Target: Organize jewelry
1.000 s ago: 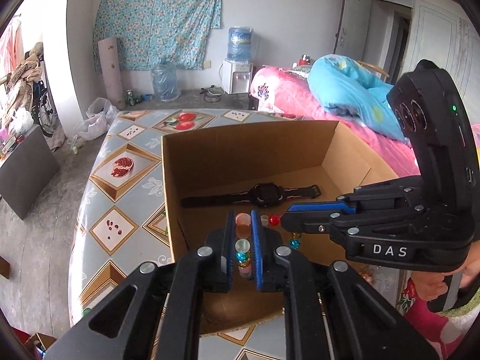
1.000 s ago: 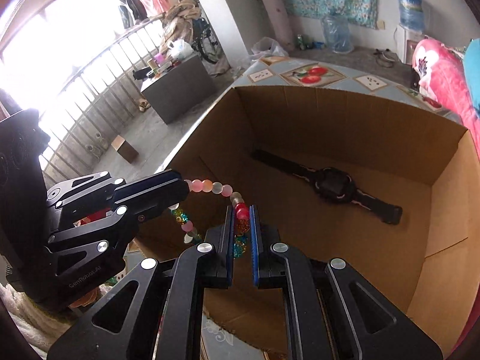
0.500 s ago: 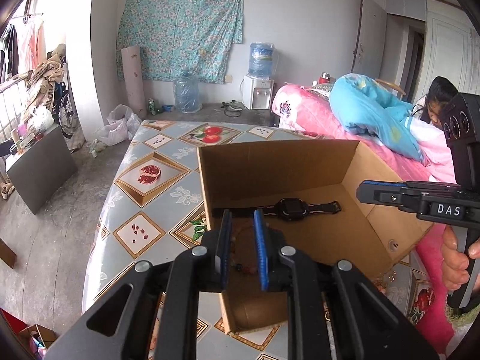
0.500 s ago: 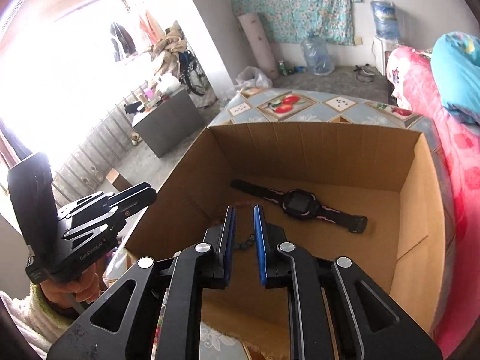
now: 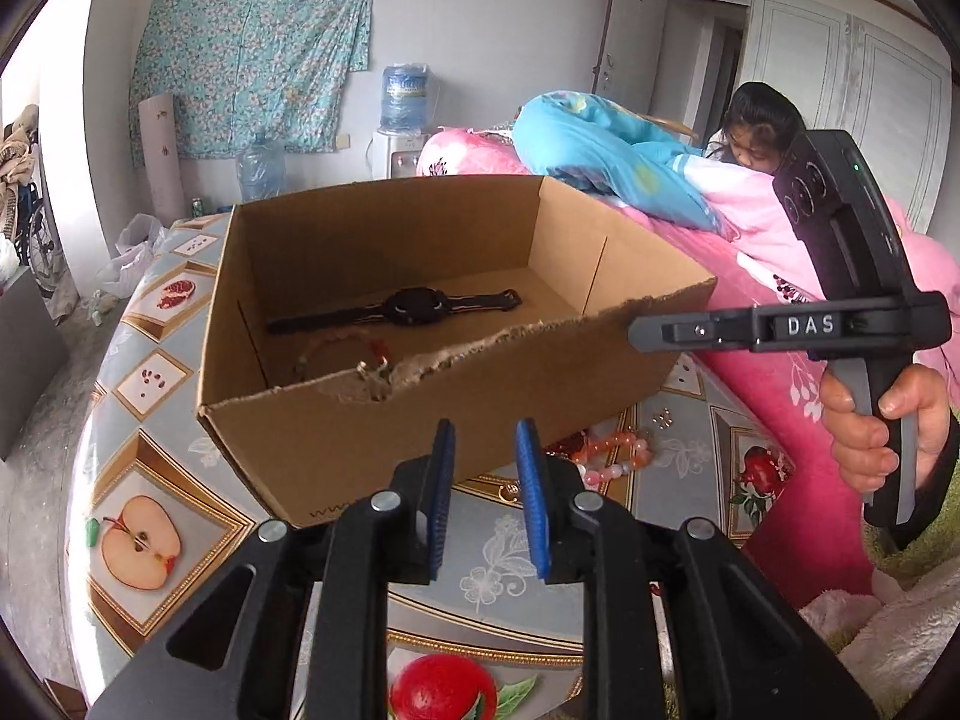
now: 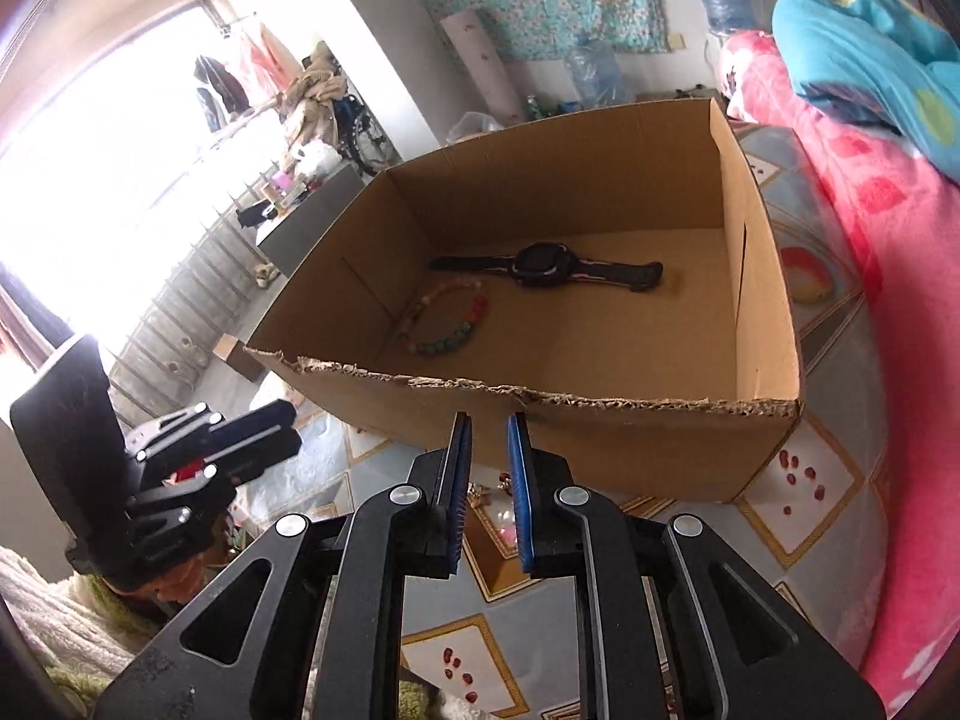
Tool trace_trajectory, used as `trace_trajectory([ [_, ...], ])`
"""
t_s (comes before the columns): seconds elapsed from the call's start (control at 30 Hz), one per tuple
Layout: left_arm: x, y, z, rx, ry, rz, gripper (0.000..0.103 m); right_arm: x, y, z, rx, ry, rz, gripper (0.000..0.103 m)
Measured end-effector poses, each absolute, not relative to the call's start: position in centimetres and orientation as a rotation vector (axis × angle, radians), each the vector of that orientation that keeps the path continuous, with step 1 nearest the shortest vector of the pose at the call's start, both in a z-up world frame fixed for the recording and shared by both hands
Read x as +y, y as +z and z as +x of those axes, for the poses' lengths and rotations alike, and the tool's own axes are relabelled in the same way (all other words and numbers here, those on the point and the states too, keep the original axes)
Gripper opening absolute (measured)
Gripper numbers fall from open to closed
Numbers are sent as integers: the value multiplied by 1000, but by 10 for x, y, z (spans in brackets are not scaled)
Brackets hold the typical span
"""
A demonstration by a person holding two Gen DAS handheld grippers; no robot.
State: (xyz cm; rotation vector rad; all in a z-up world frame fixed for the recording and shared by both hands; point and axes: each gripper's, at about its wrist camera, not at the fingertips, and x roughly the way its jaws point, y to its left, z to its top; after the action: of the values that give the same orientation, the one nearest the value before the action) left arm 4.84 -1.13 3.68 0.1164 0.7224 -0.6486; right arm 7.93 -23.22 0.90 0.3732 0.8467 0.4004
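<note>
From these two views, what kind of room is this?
Most likely a bedroom in a home: a bed with pink bedding, a water dispenser by the wall, and clothes hanging near the bright window.

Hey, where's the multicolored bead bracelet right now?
The bead bracelet lies on the floor of the cardboard box, in its near-left part as the right wrist view shows it, just in front of the black watch.

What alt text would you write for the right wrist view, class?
An open cardboard box on a patterned table holds a black watch and a beaded bracelet. The empty right gripper hovers before its torn near edge.
</note>
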Motion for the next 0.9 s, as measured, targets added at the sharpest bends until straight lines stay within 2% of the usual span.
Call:
trace_trajectory([
  [0.17,-20,21,49,765,-653,110,20,-252,10,72,764,380,461,15],
  [0.53,-66,-12,48,796,-665,282,20,-240,-25,34,869,372,472,27],
  [0.73,-84,-30,57,815,-650,378,20,-233,-25,27,878,361,448,29],
  [0.9,-80,-38,61,852,-645,351,20,-230,-25,31,885,369,443,30],
])
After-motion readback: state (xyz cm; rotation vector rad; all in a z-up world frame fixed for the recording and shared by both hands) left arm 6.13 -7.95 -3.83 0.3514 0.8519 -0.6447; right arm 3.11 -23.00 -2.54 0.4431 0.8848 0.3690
